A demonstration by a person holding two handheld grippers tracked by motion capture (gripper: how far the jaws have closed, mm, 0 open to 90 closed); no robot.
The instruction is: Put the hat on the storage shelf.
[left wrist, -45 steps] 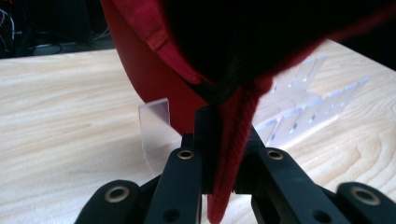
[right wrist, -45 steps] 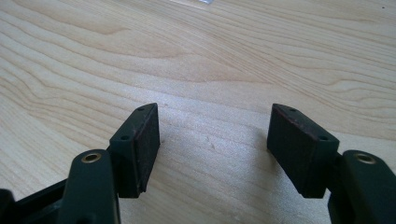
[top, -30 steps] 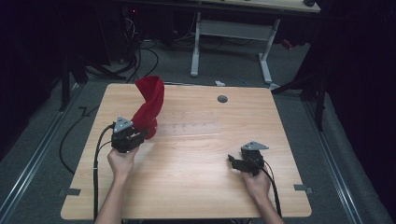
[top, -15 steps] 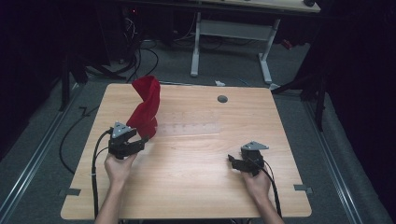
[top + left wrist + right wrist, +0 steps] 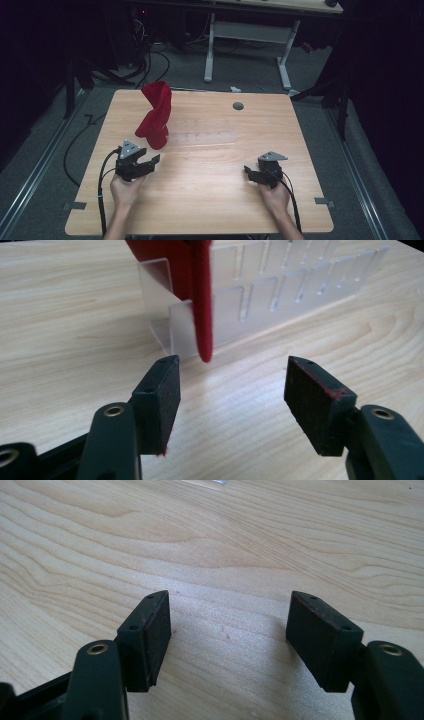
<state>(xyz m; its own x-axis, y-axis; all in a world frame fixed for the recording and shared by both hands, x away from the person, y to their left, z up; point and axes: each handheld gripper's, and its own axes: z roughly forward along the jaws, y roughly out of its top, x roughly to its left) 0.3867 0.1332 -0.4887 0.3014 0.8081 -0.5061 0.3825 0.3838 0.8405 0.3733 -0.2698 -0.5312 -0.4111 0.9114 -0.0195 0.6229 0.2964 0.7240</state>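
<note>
A red cloth (image 5: 155,116) stands draped over the left end of a clear plastic rack (image 5: 202,131) on the wooden table (image 5: 210,200). In the left gripper view the red cloth (image 5: 199,295) hangs down over the clear rack (image 5: 260,300), just beyond the jaws. My left gripper (image 5: 152,162) sits open on the table, a short way in front of the cloth, holding nothing; seen from its own camera the left gripper (image 5: 232,390) has its jaws wide apart. My right gripper (image 5: 248,173) rests open at the front right, and the right gripper (image 5: 230,625) has only bare wood between its jaws.
A round grey grommet (image 5: 238,106) sits near the table's far edge. Black cables (image 5: 102,190) trail from each gripper toward the front edge. Beyond the table stand a white desk frame (image 5: 250,35) and dark floor with more cables.
My left gripper has let go of the red cloth and drawn back toward the front of the table, jaws now open. The cloth stays draped on the rack. The right gripper has not moved.
</note>
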